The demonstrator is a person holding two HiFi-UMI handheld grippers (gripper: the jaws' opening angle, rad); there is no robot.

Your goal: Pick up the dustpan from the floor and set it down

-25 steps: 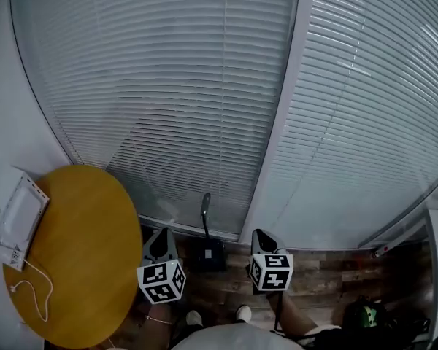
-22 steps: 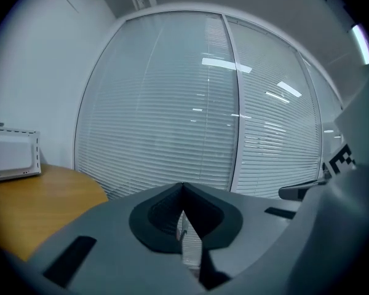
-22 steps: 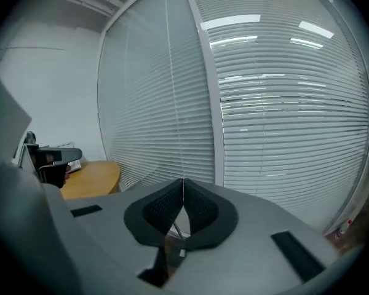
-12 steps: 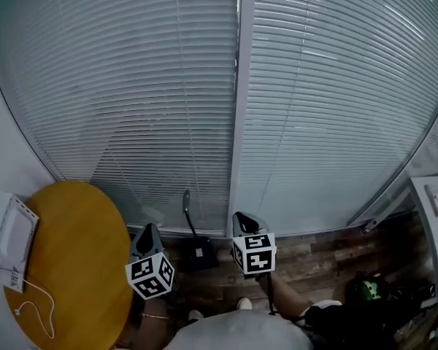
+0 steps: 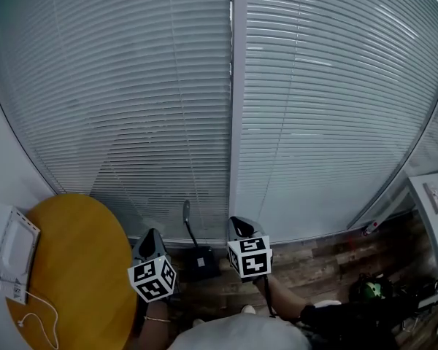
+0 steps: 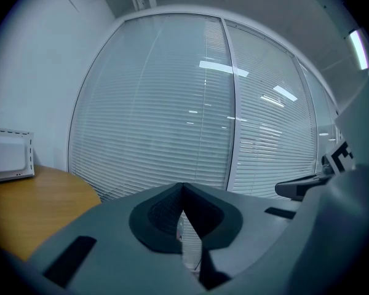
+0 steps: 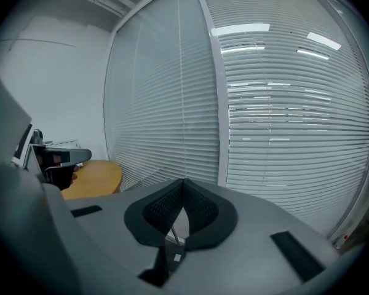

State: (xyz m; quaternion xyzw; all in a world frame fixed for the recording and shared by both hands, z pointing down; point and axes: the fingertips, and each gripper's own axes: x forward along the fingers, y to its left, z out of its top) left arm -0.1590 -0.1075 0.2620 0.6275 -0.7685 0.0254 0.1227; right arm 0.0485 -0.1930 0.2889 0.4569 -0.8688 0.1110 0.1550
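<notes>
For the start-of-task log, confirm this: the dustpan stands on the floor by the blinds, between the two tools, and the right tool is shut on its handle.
The right tool is shut, but on nothing: the right gripper view shows its jaws together with no handle between them. The dustpan does stand on the floor by the blinds, between the left tool and the right.

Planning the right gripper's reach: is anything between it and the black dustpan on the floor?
Nothing visible. The black long-handled dustpan stands on the wood floor beside the shut right gripper, only open space between them.
</notes>
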